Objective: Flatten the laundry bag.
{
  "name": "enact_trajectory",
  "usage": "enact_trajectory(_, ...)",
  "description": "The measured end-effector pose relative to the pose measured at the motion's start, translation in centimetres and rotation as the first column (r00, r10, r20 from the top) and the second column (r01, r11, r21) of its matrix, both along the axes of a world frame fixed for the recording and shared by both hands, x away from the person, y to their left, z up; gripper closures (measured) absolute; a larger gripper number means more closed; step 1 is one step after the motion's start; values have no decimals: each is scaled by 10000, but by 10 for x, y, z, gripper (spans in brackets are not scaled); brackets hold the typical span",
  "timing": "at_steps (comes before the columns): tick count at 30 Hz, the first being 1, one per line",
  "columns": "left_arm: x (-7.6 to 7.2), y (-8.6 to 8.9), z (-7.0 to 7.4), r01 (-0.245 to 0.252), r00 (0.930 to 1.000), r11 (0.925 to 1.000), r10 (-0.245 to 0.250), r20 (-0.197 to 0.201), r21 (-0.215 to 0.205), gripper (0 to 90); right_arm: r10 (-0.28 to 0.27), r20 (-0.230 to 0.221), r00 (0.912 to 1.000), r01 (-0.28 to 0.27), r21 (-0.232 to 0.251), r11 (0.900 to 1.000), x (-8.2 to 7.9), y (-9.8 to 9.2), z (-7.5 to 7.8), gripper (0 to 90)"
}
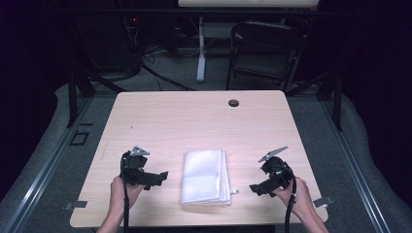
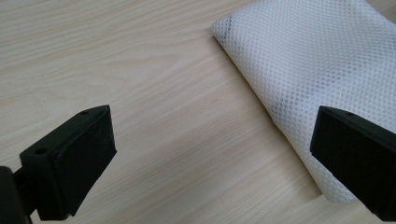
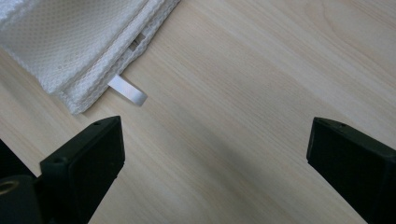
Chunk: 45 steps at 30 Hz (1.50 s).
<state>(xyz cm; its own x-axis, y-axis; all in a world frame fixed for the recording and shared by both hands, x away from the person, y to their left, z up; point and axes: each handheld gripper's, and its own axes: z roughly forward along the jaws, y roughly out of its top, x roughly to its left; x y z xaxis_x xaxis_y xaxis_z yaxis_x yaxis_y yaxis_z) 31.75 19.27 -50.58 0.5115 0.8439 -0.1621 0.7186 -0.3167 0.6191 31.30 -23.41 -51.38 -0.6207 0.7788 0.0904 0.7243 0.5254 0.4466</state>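
Folded white mesh cloth between my two idle grippers, jaws apart.

The folded cloth [image 1: 204, 176] lay flat near the front edge of the table [image 1: 194, 116], a rectangular stack of white honeycomb-weave layers with a small smooth white loop tag [image 3: 128, 90] protruding from its stacked edge. The tabletop was pale wood-grain laminate with a round dark grommet [image 1: 233, 103] near the far edge. My left gripper [image 1: 156, 178] sat just left of the cloth, my right gripper [image 1: 257, 188] just right; both held their flat black rectangular pads wide apart, gripping nothing.
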Motion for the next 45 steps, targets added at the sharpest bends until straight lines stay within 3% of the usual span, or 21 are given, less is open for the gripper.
enact_trajectory(11, -1, -6, 3, 343, 9994, 9989, -339, 120, -308, 2, -18, 47, 10000, 17, 190, 9998, -4, 3, 1, 46)
enact_trajectory(15, -3, -15, 6, 583, 9979, 9977, -572, 320, -356, 3, 175, 0, 9998, -175, -62, 9998, -5, 4, 3, 51)
enact_trajectory(17, -4, -22, 7, 773, 9963, 9965, -761, 391, -317, 3, 69, 9, 10000, -69, 150, 9999, -6, 5, 1, 53)
enact_trajectory(20, -8, -37, 8, 1334, 9908, 9889, -1315, 329, -652, 4, 143, -155, 9998, -141, 130, 9998, -6, 5, 1, 63)
enact_trajectory(21, -9, -42, 9, 1473, 9882, 9877, -1446, 509, -530, 4, 117, -161, 9998, -115, 106, 9999, -6, 6, 1, 65)
enact_trajectory(24, -12, -47, 12, 1852, 9819, 9815, -1829, 490, -476, 4, 225, -200, 9995, -225, -24, 9997, -5, 7, 2, 71)
enact_trajectory(25, -13, -50, 12, 1848, 9818, 9817, -1824, 523, -459, 4, 88, -105, 9999, -86, 211, 9997, -6, 8, 0, 73)
enact_trajectory(28, -13, -54, 11, 1992, 9789, 9789, -1966, 559, -453, 4, 160, -101, 9998, -158, 206, 9997, -6, 8, 1, 79)
enact_trajectory(33, -14, -71, 10, 2461, 9678, 9690, -2445, 606, -211, 13, 306, -177, 9994, -302, 249, 9992, -6, 10, 1, 109)
enact_trajectory(35, -14, -74, 8, 2502, 9667, 9681, -2489, 585, -153, 20, 302, -146, 9994, -298, 260, 9992, -7, 10, 2, 115)
enact_trajectory(36, -13, -80, 6, 2620, 9639, 9651, -2613, 522, -64, 21, 226, -103, 9997, -221, 448, 9987, -8, 12, 1, 119)
enact_trajectory(39, -13, -84, 4, 2713, 9613, 9625, -2711, 485, 15, 21, 433, -153, 9989, -430, 215, 9988, -8, 12, 3, 123)
enact_trajectory(45, -16, -89, 0, 2964, 9543, 9550, -2966, 371, 102, 30, 592, -142, 9981, -584, 519, 9969, -9, 18, 3, 142)
